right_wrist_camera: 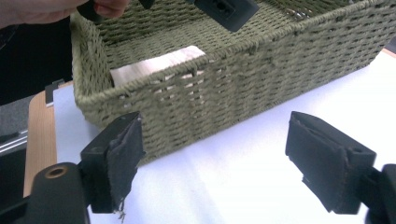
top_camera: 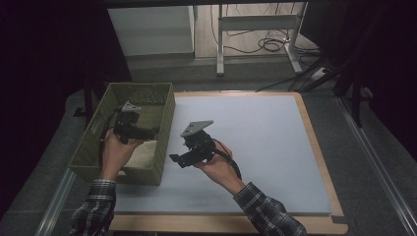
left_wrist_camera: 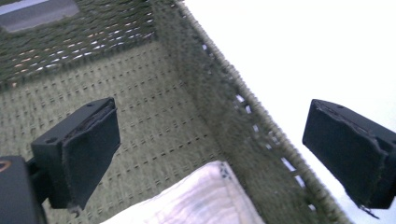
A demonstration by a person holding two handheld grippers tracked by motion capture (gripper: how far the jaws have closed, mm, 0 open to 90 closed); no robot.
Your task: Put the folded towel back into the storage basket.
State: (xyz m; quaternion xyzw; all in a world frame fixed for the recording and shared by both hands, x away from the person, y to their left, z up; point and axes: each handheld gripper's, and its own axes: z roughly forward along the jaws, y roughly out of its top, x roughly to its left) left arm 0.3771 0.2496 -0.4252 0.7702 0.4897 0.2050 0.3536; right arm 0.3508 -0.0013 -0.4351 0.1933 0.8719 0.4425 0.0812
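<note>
A green woven basket [top_camera: 140,85] stands on the left part of the table. In its near end lies a folded white cloth [top_camera: 145,150]. My left gripper [top_camera: 147,132] hovers over the basket's inside, jaws open with nothing between them; the left gripper view has the cloth [left_wrist_camera: 196,200] below the gripper [left_wrist_camera: 210,135] and the basket's right wall [left_wrist_camera: 219,116] running between the jaws. My right gripper [top_camera: 177,160] is held just right of the basket over the mat, open and empty. The right gripper view faces the basket's side [right_wrist_camera: 233,84] from the gripper [right_wrist_camera: 224,149], with the cloth [right_wrist_camera: 159,63] inside.
A pale mat [top_camera: 260,147] covers the wooden table [top_camera: 314,142], with wide bare room to the right of the basket. Beyond the far edge stand a white desk frame [top_camera: 255,22] and loose cables [top_camera: 270,44] on the floor. The surroundings are dark.
</note>
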